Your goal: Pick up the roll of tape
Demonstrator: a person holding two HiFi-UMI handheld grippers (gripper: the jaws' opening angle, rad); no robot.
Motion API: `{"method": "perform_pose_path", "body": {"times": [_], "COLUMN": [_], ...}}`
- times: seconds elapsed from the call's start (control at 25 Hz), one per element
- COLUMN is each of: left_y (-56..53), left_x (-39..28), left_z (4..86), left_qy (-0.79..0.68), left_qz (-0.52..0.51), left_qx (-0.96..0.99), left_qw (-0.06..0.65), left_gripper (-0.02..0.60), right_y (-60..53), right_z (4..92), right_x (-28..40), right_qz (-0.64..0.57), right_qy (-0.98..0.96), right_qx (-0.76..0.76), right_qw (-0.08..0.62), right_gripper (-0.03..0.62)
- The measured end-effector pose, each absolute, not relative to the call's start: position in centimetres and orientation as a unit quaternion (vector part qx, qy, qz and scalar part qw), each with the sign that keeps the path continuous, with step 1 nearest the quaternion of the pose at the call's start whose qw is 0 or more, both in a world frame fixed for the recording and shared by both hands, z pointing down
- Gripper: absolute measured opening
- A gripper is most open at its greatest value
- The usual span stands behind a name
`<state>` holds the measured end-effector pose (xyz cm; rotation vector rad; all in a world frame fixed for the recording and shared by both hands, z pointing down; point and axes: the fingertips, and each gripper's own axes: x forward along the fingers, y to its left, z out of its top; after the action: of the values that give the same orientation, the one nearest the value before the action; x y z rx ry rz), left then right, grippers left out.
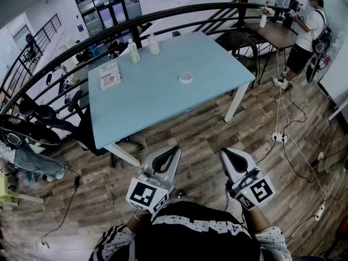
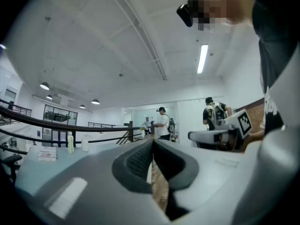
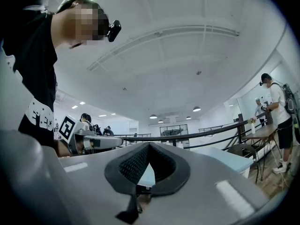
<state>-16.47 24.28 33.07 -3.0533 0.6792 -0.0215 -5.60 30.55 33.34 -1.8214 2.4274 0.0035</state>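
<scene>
The roll of tape, small and white, lies flat near the middle of the light blue table. Both grippers are held close to the person's body, well short of the table's near edge and over the wooden floor. My left gripper is shut with nothing in it; in its own view its jaws meet at the tips. My right gripper is shut and empty too, its dark pads closing to a point. The tape does not show in either gripper view.
Two bottles and a printed box stand at the table's far left. A black curved railing runs behind it. An office chair is at the left; a person, a brown table and floor cables at the right.
</scene>
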Motion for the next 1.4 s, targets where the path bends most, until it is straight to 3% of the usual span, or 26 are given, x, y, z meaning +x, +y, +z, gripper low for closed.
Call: {"method": "perform_pose_path", "body": {"times": [1.4], "left_y": [14.4], "left_x": [-19.6], "left_z": [35.0], "left_qy": [0.224], "left_qz": [-0.004], "left_qx": [-0.975], "left_qw": [-0.009], "left_gripper": [0.0], "right_y": [22.0], "right_z": [34.9], "right_x": [-7.7], "right_qz": [-0.021], "right_qy": [0.793], "right_qx": [-0.606], "right_qw": [0.063], "right_gripper": [0.003]}}
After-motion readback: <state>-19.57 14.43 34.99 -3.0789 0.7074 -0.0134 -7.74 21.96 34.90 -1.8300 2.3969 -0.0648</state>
